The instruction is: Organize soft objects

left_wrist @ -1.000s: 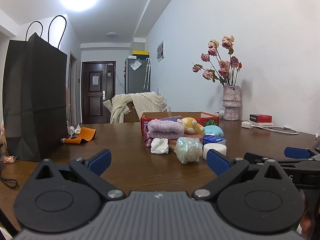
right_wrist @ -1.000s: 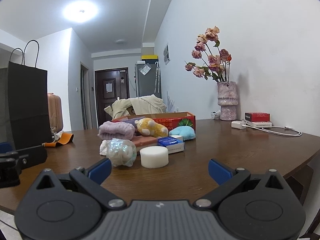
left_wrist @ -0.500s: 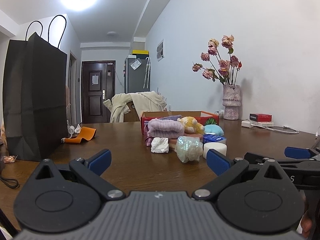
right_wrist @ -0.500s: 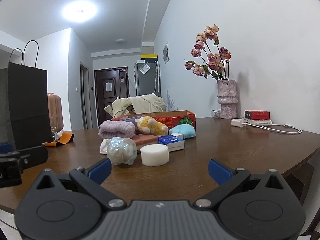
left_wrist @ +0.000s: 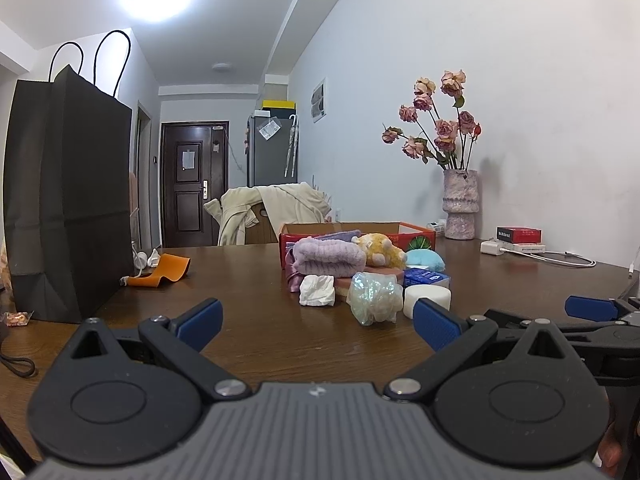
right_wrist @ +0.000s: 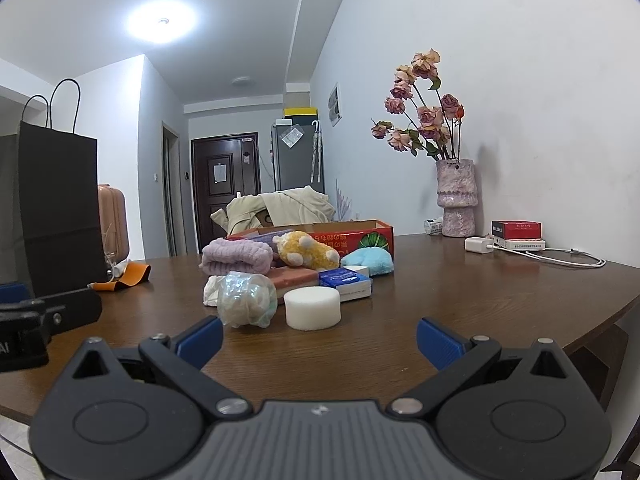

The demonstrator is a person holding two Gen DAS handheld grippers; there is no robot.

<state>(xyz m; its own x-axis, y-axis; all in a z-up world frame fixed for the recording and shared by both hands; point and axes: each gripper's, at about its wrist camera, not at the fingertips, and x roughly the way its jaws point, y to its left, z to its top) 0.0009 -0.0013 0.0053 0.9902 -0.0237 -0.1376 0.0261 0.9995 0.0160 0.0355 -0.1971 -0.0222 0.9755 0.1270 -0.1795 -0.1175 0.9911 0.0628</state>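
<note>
Nearest, left gripper (left_wrist: 316, 322) and right gripper (right_wrist: 319, 339) spread wide, empty, above brown table (right_wrist: 460, 300). Further on, iridescent puff (right_wrist: 247, 299) beside white foam disc (right_wrist: 312, 308). Behind, lilac towel (right_wrist: 236, 256), yellow plush (right_wrist: 306, 250), red box (right_wrist: 360, 236).

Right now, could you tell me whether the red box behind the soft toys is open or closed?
Open: the red box has no lid, and its brown inner wall shows above the rim. Contents cannot be seen.
</note>
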